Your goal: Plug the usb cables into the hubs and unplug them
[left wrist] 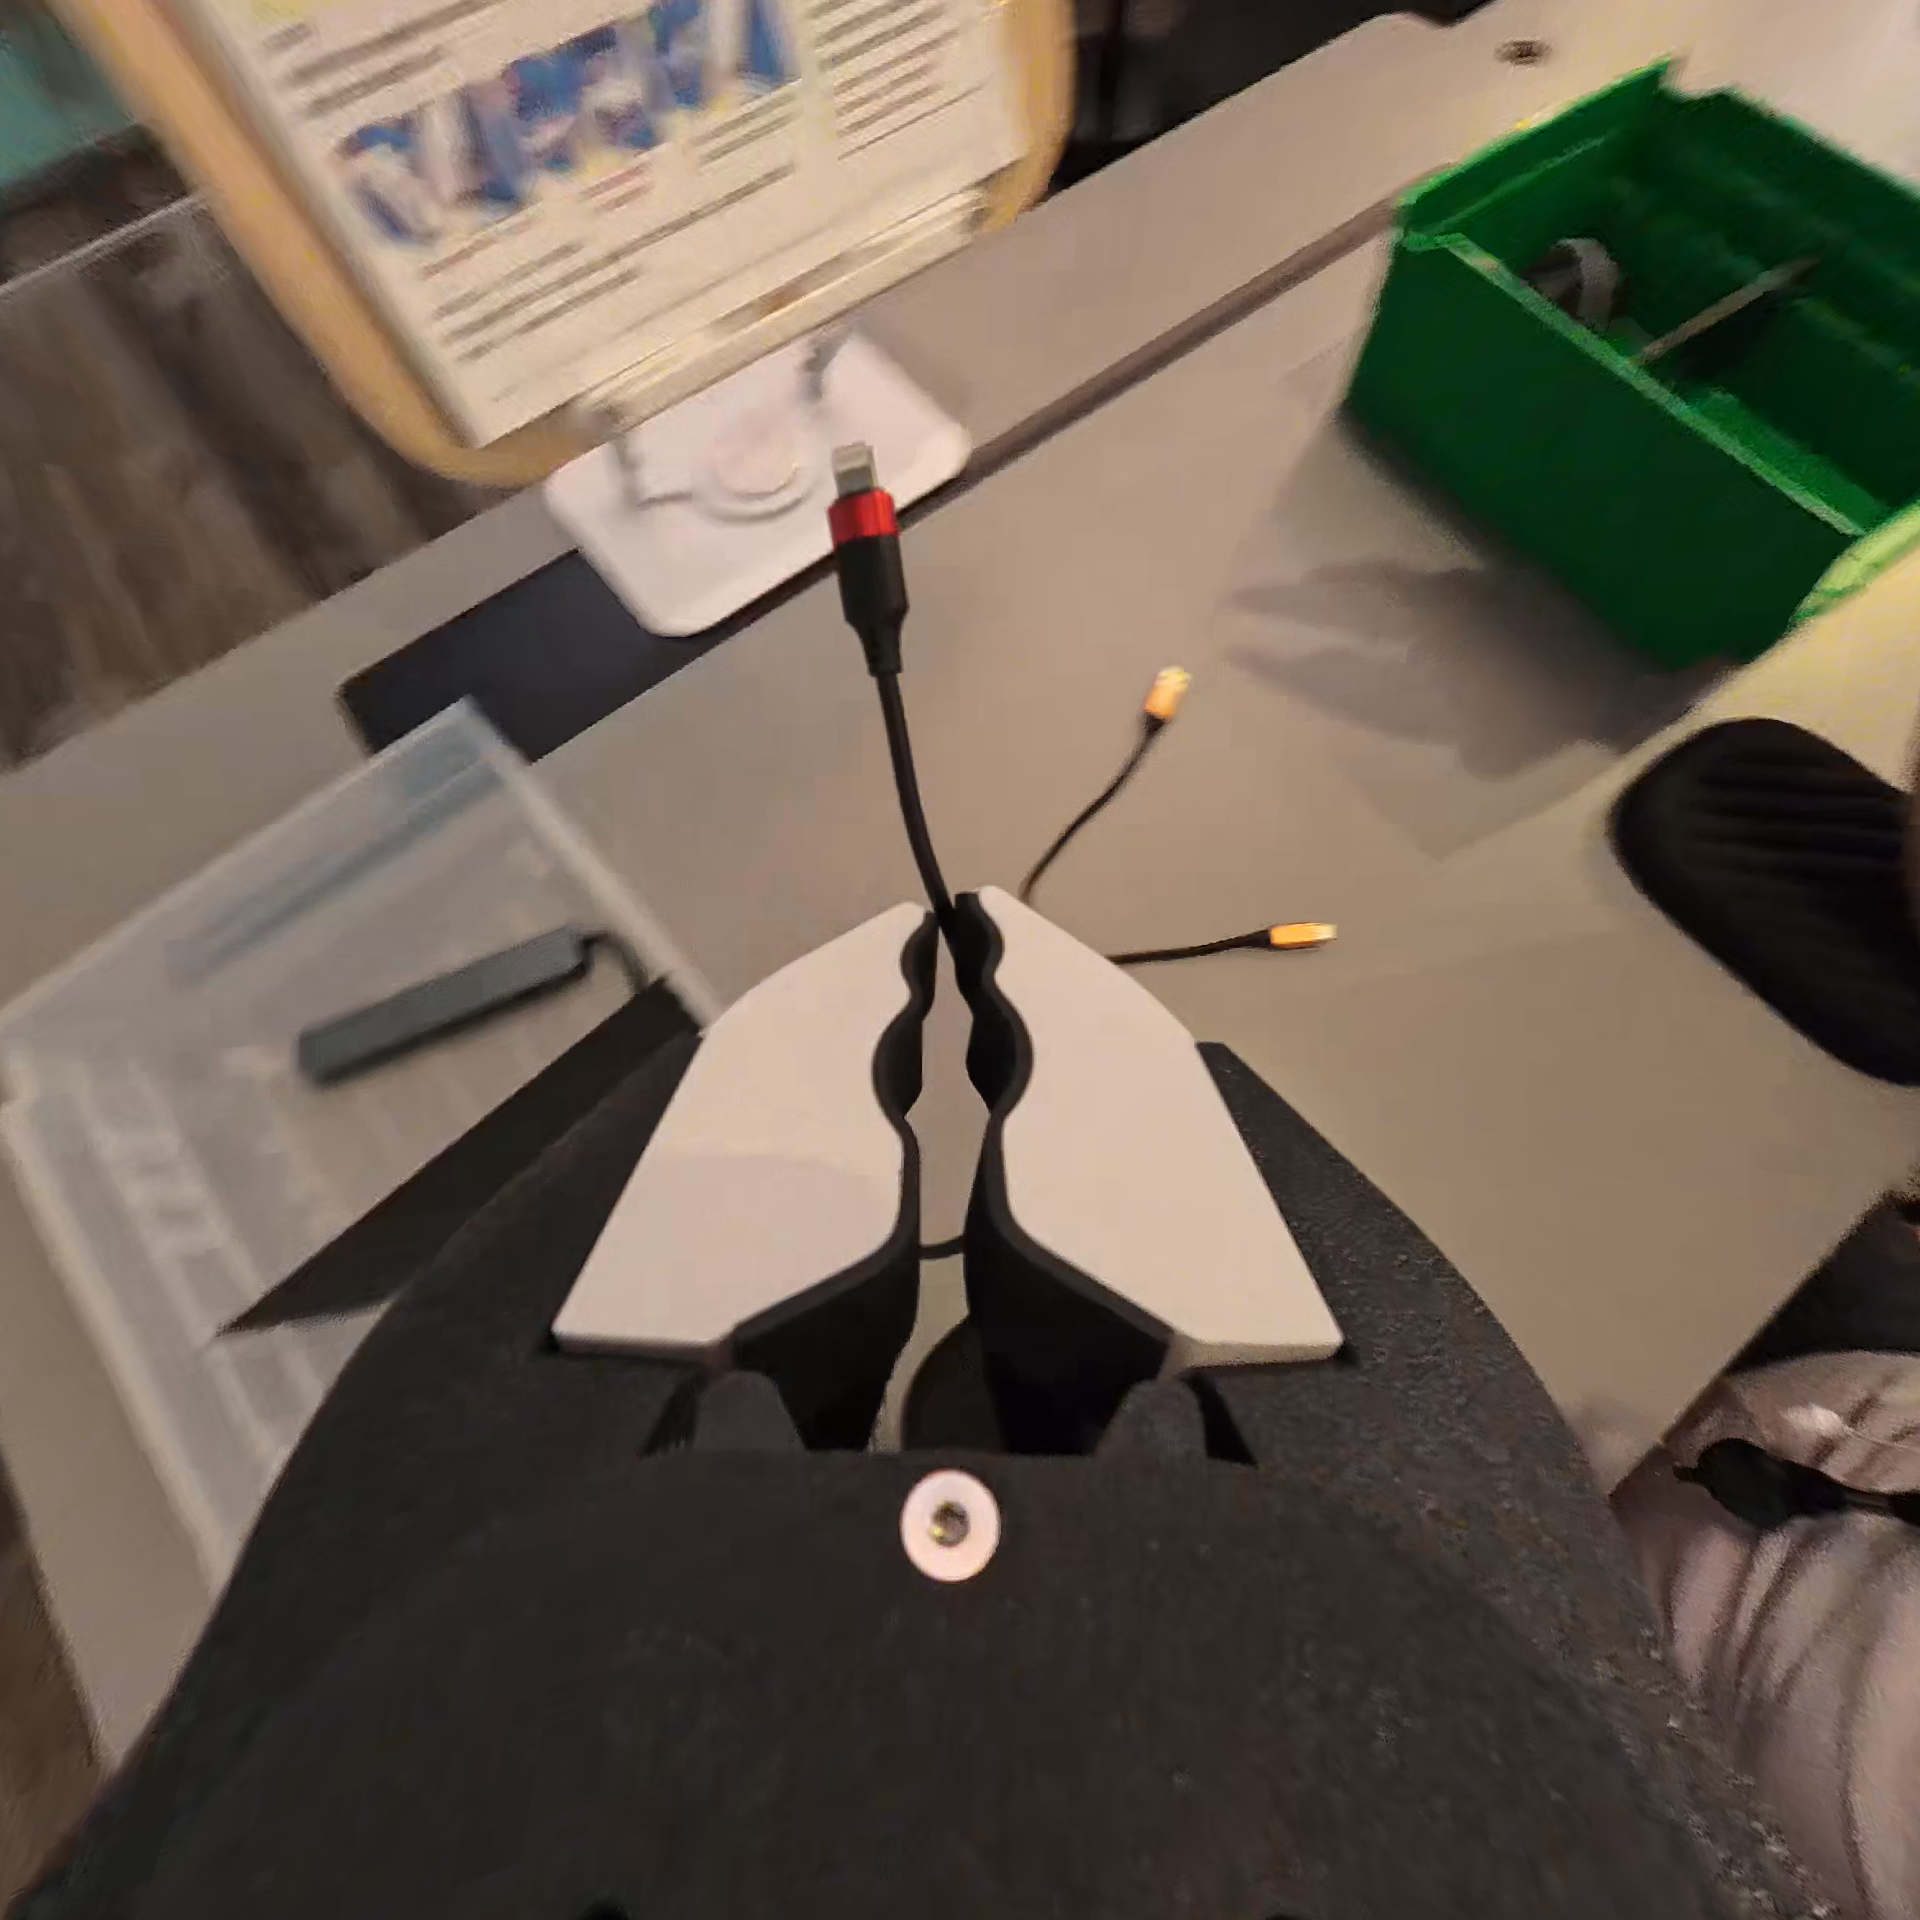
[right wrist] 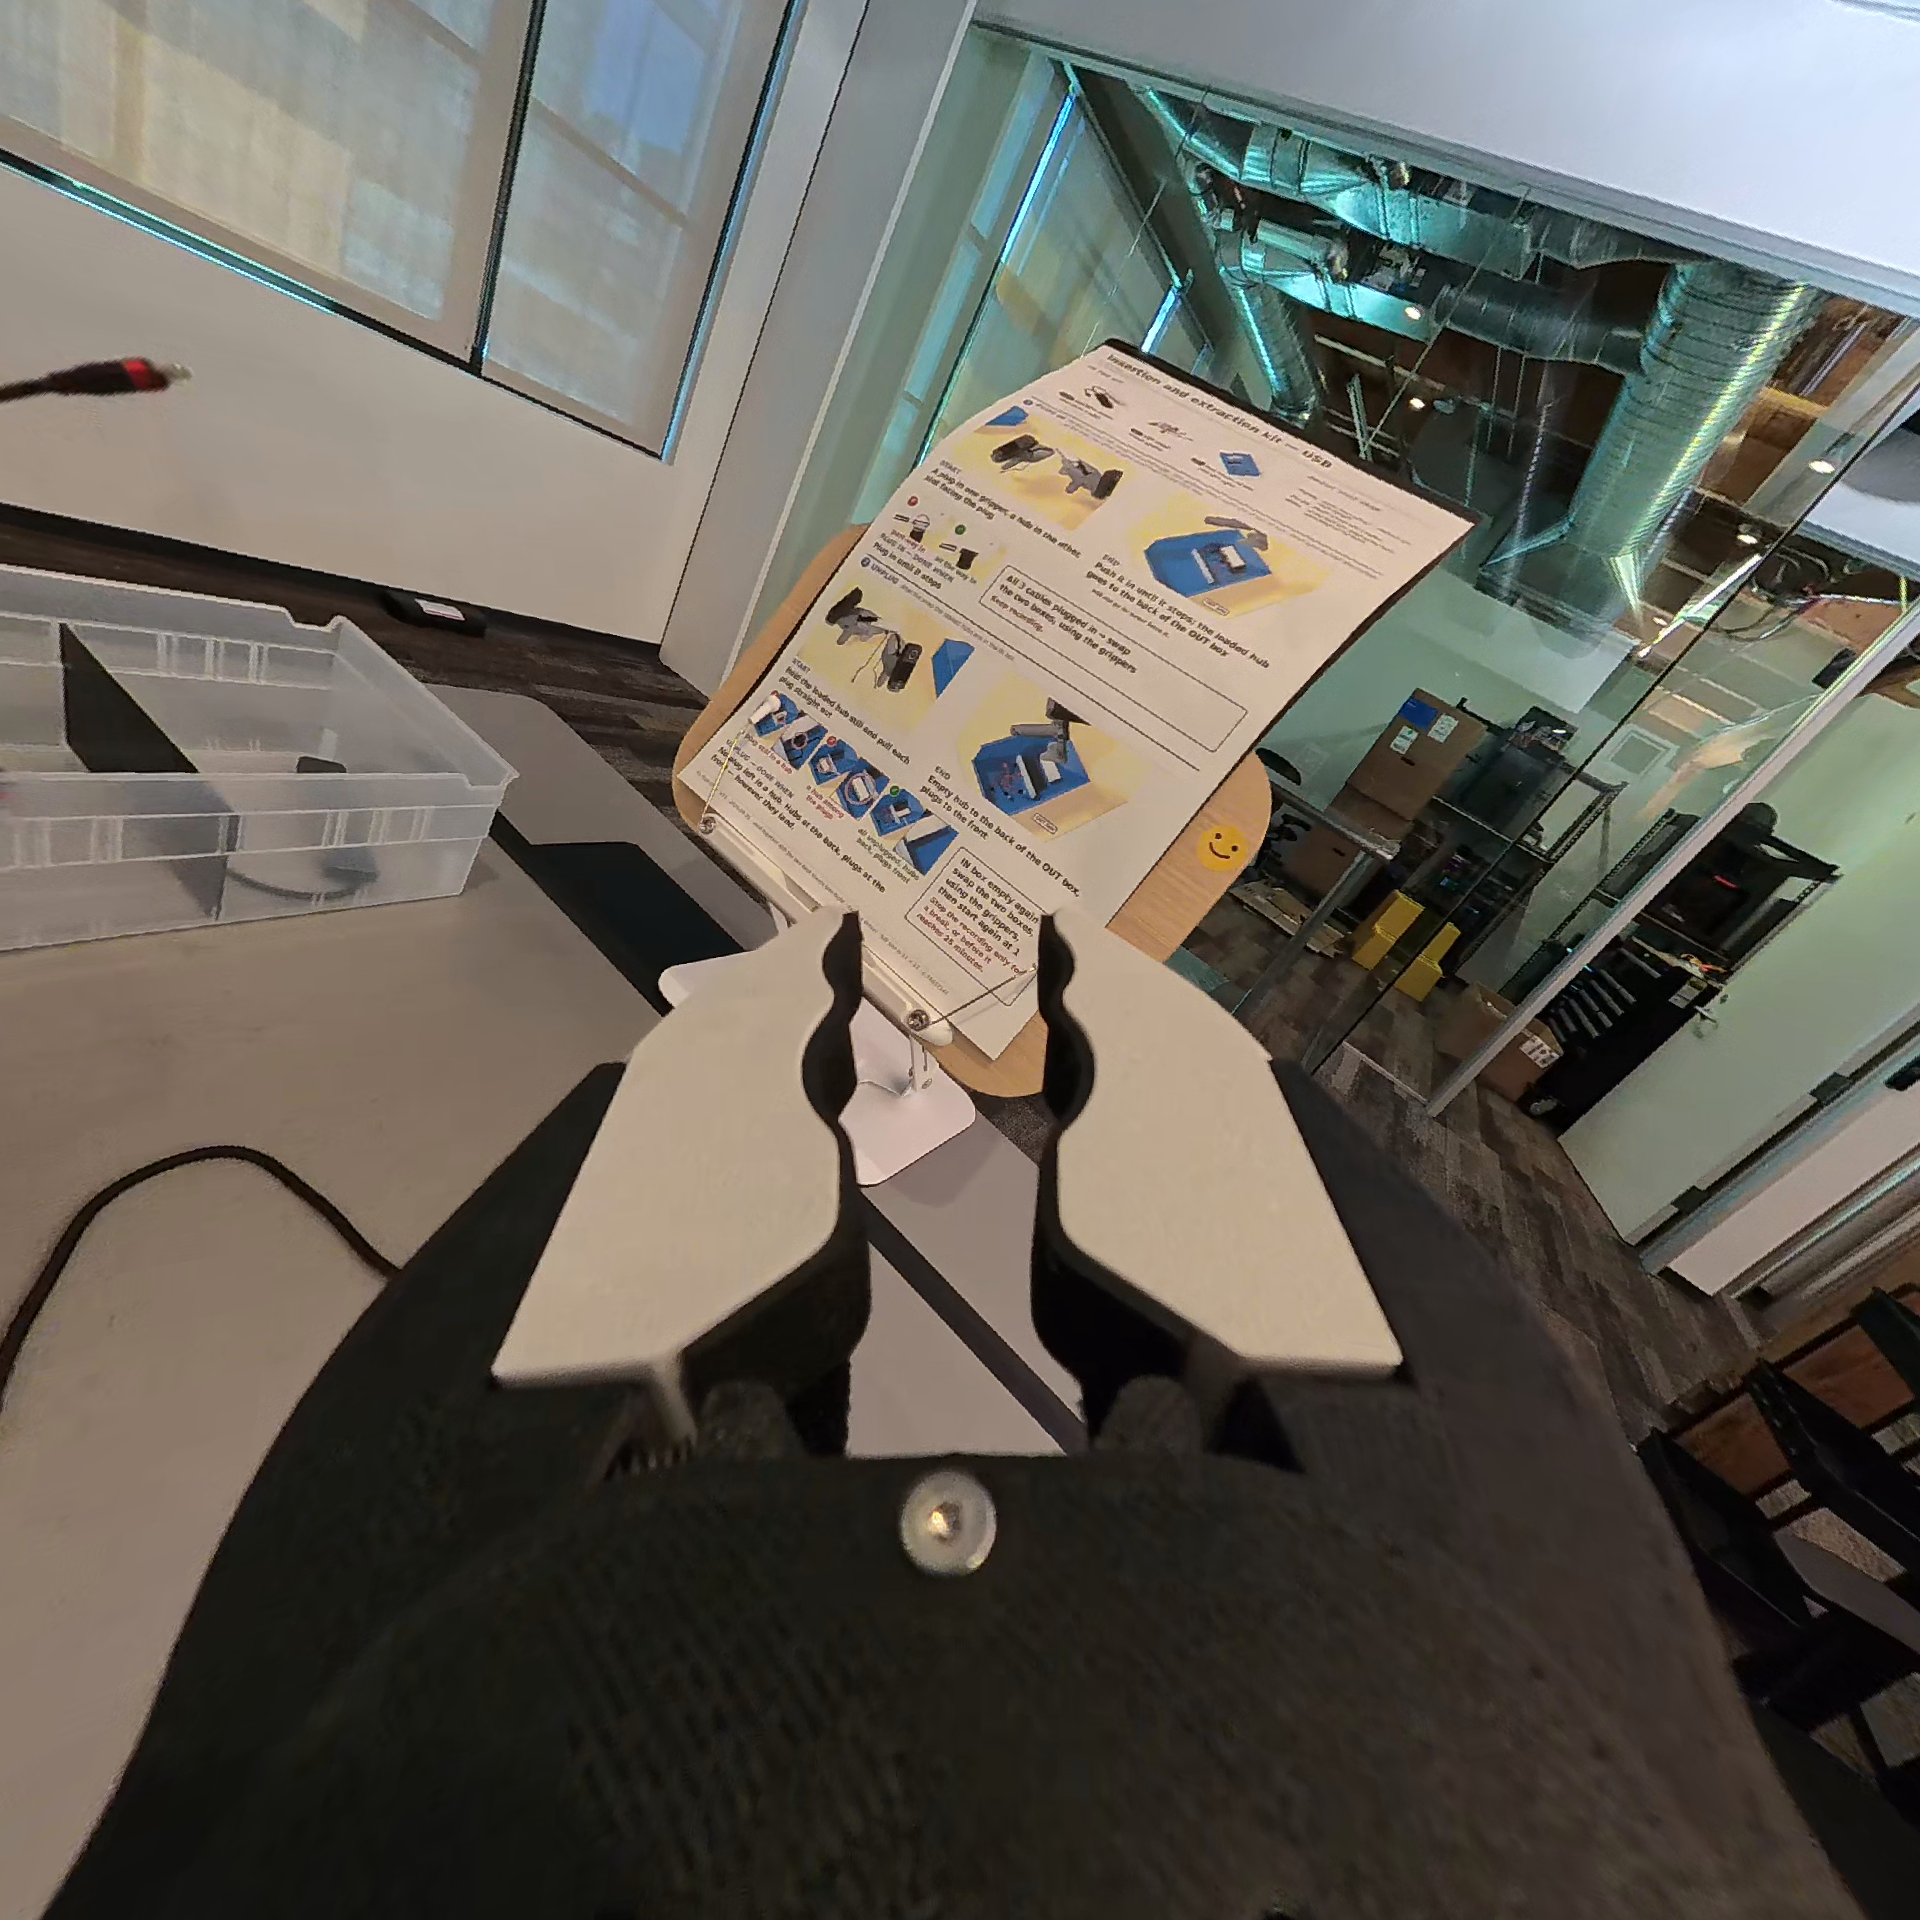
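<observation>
My left gripper [left wrist: 954, 906] is shut on a thin black cable [left wrist: 906, 790], pinched at the fingertips. The cable stands up from the tips and ends in a red-collared plug [left wrist: 862, 520] with a silver tip, held above the grey table. Two more black cable ends with orange plugs [left wrist: 1166, 690] [left wrist: 1301, 935] lie on the table beyond the tips. A dark grey hub [left wrist: 447, 1000] lies in a clear plastic bin [left wrist: 260, 935] at the left. My right gripper [right wrist: 948, 935] is open and empty, held above the table edge. The red plug [right wrist: 140, 376] shows at the far left of the right wrist view.
A green box [left wrist: 1621, 416] stands at the back right of the table. An instruction sheet on a wooden stand [right wrist: 1039, 686] with a white base [left wrist: 758, 520] stands at the far edge. The clear bin [right wrist: 208, 769] has a black divider. A black cable [right wrist: 156, 1195] loops on the table. Tip to tip, the grippers are about 35 centimetres apart. It is some 35 centimetres from my left tips to the dark grey hub [left wrist: 447, 1000].
</observation>
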The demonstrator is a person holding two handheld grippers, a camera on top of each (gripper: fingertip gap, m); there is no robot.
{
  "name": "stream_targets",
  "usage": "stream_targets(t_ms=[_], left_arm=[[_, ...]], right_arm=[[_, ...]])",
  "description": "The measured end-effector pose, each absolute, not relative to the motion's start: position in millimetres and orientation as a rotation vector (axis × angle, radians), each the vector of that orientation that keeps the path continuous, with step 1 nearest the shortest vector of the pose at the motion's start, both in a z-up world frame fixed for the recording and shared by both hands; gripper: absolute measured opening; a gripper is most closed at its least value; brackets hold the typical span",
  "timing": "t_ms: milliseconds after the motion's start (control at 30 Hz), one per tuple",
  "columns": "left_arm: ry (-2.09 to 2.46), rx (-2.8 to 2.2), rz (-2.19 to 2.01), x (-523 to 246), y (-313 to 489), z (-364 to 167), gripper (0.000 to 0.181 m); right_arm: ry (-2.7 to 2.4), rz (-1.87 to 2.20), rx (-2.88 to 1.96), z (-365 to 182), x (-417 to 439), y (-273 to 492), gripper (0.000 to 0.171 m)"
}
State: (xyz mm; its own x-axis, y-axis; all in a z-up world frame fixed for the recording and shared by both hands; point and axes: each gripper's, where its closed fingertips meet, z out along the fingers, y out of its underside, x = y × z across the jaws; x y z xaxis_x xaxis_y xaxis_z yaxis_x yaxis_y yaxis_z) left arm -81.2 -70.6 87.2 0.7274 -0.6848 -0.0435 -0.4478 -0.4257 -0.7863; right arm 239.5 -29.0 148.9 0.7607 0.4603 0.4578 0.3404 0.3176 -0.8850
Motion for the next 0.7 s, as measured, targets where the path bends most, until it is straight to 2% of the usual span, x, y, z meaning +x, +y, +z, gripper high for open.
stream_targets(t_ms=[167, 333, 500, 700], left_arm=[[1.166, -2.123, -0.472, 20, -71, 48, 0.003], [1.308, -2.262, -0.578, 89, -50, -29, 0.003], [1.425, -2.385, -0.696, 124, -57, -91, 0.002], [1.527, -2.392, -0.754, 138, -68, -115, 0.002]], right_arm=[[-0.738, 0.059, -1.261, 151, 241, -28, 0.033], [-0.392, -0.373, -1.312, 162, 298, -7, 0.031], [-0.252, -0.445, -1.384, 153, 314, 4, 0.033], [-0.284, -0.427, -1.430, 142, 309, 11, 0.036]])
